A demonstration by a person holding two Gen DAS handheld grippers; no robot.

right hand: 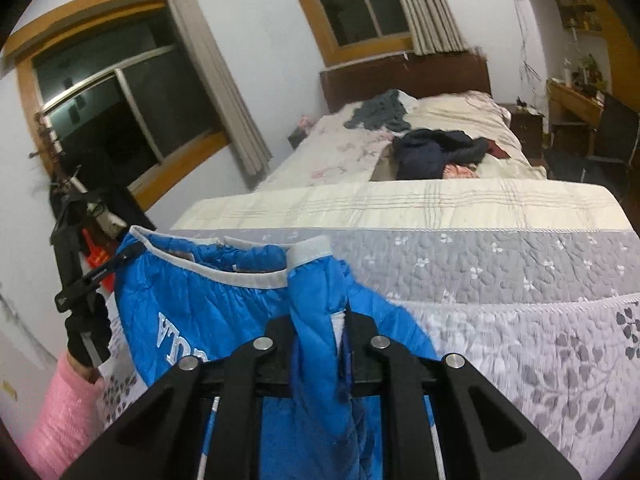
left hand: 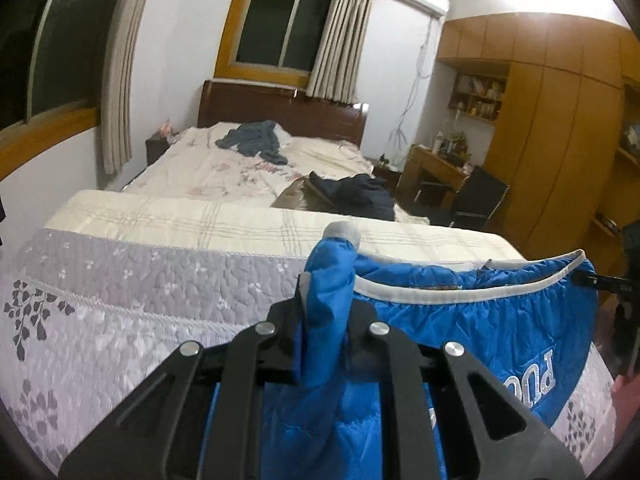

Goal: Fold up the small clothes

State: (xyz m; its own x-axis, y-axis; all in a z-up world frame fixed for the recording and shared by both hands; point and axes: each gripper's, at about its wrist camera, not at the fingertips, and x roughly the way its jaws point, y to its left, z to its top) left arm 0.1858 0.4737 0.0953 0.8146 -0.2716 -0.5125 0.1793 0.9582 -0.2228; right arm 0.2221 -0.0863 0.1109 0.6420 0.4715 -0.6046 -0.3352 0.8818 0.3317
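- The left hand-held gripper (left hand: 326,312) is clenching a bunched fold of the blue padded garment (left hand: 480,320), the cloth rising between its two black fingers and ending in a grey-white cuff (left hand: 342,234) that is sticking up above them.
- The right hand-held gripper (right hand: 320,332) is gripping another bunched fold of the same blue padded garment (right hand: 192,296) in the same way, with a second grey-white cuff (right hand: 310,252) standing up just past its fingers.
- Between the two grips the garment is hanging stretched out over the near end of the bed (left hand: 120,292), its white-trimmed edge (left hand: 460,290) running along the top and white lettering (left hand: 532,380) showing upside down on the blue cloth.
- The bed here is wearing a grey quilted cover with a leaf and flower pattern (right hand: 520,320); beyond it a cream checked blanket (right hand: 400,204) is lying across the mattress.
- Farther up the bed a dark navy garment (right hand: 432,152) is lying crumpled, and a grey-blue garment (right hand: 380,114) is lying near the brown headboard (left hand: 280,108).
- In the right wrist view a pink sleeve (right hand: 60,408) is showing at the lower left, below the other gripper's black frame.
- Two curtained windows (left hand: 284,28), a wooden wardrobe (left hand: 560,128) and a black chair (left hand: 476,196) by a desk are standing around the room.
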